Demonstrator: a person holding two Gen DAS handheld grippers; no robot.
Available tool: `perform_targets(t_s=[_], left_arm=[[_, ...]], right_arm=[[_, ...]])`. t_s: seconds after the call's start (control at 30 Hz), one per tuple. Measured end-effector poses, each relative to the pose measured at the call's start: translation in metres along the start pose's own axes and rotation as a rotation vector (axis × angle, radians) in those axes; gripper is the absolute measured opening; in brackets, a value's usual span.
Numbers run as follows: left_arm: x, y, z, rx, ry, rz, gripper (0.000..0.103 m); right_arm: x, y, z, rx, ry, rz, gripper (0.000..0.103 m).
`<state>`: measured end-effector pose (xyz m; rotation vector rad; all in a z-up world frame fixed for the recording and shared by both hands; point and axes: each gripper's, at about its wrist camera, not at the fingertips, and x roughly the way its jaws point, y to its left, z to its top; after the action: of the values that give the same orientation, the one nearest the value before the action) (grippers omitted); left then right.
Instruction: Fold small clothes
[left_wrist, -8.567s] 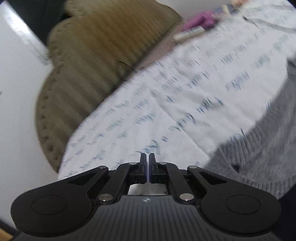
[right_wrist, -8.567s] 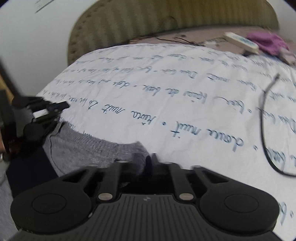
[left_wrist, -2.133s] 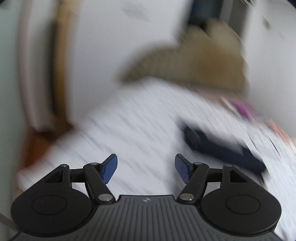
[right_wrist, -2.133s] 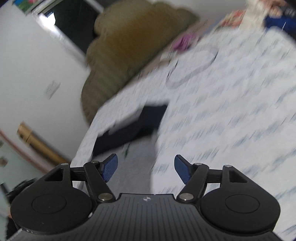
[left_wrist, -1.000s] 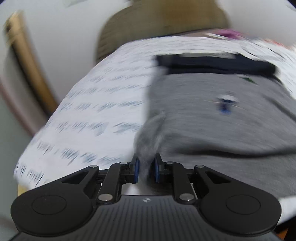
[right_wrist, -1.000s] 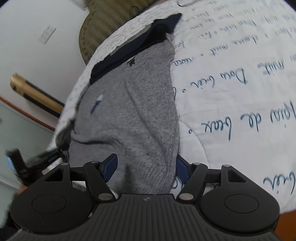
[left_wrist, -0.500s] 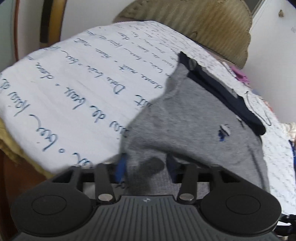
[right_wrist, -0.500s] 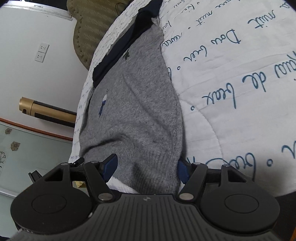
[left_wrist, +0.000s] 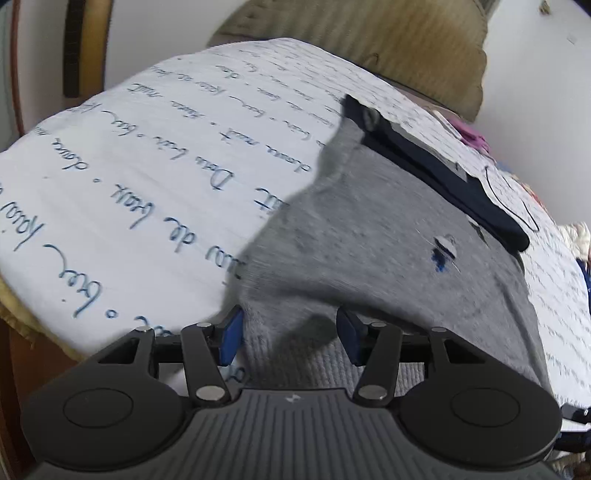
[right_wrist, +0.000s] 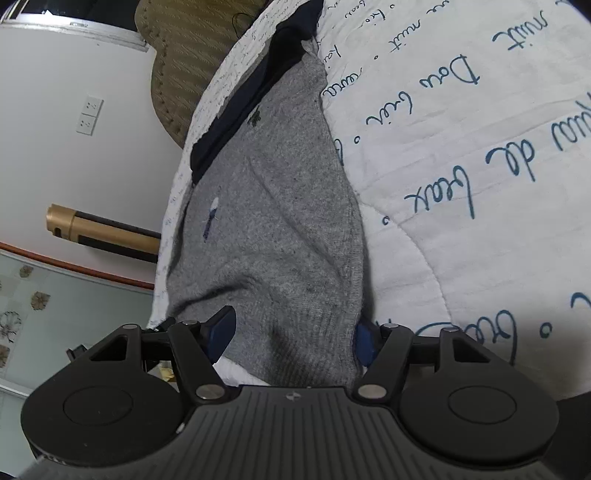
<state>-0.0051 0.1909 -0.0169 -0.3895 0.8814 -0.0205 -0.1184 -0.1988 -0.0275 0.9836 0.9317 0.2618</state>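
The left gripper (left_wrist: 289, 334) has just been opening; its jaws now stand apart, grey cloth lying loose between them, pads off it. The right gripper (right_wrist: 293, 338) is likewise spread, straddling the hem without pinching. Ahead of both stretches the grey garment (left_wrist: 373, 236), flat on the white quilt (left_wrist: 155, 177) with blue script. At its far end lies a dark navy piece (left_wrist: 436, 173), touching it.

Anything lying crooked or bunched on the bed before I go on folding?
Yes. The grey sweater is not flat: its near corner is humped up between the open jaws of the left tool, and creases run along its body. Its far end overlaps the dark navy garment.
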Motion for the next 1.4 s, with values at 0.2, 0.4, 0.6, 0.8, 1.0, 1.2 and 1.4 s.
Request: perform_targets(t_s=[0.2,0.4,0.6,0.8,1.0,1.2,1.4], left_arm=[[0.007,-0.003,0.003,0.062,0.01,0.013,0.023],[0.003,-0.004,0.008,0.152,0.043,0.01,0.004],[-0.047,0.012,0.023,0.124,-0.001,-0.084,0.004],[-0.03,0.036,0.018,0.083,0.097,-0.101,0.004],[-0.009,0.046,0.008,-0.002,0.133,-0.123,0.006],[-0.008,0.049,0.004,-0.031,0.144,-0.16,0.02],[-0.008,0.019,-0.002,0.068,0.105,-0.179,0.067]], right_arm=[[0.006,0.0,-0.002,0.007,0.006,0.036,0.06],[0.028,-0.001,-0.005,0.008,0.075,0.009,0.01],[-0.004,0.023,0.002,-0.08,0.046,0.058,0.009],[-0.022,0.007,0.018,-0.08,0.07,-0.004,0.009],[0.003,-0.011,0.009,0.01,0.126,-0.02,0.023],[-0.018,-0.01,0.005,0.037,0.073,0.052,0.066],[0.007,-0.01,-0.003,0.031,0.108,0.064,0.064]])
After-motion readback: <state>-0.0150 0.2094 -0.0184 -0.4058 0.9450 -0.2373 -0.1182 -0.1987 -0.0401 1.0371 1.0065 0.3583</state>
